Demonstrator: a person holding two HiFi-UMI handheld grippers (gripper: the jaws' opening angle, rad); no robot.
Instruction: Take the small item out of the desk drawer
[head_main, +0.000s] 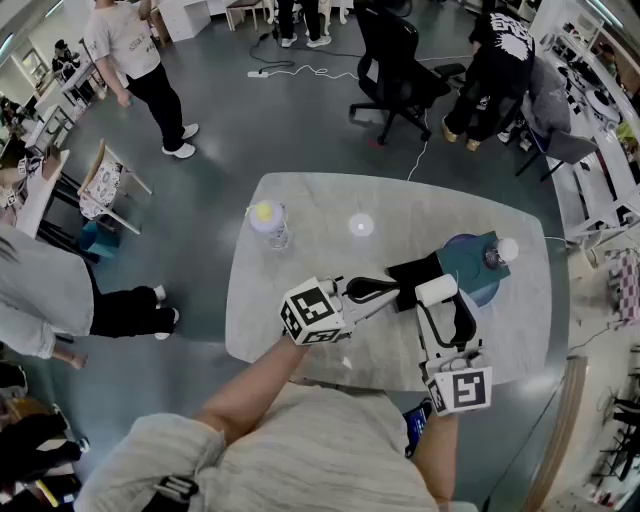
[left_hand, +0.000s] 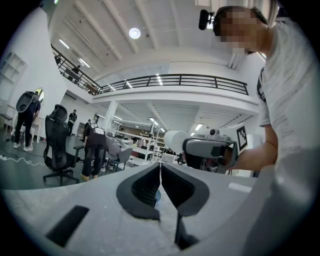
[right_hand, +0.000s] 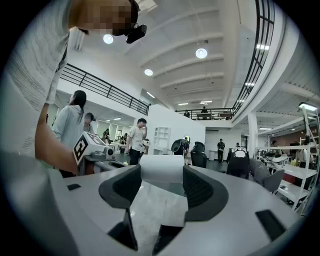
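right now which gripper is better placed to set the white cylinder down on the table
Right. The right gripper already clamps the white cylinder between its jaws above the table. The left gripper is shut with nothing in it.

The right gripper (right_hand: 161, 182) is clamping a white roll (right_hand: 160, 167), its jaws pressing against both ends. Behind it, people (right_hand: 134, 142) are standing about a bright hall.
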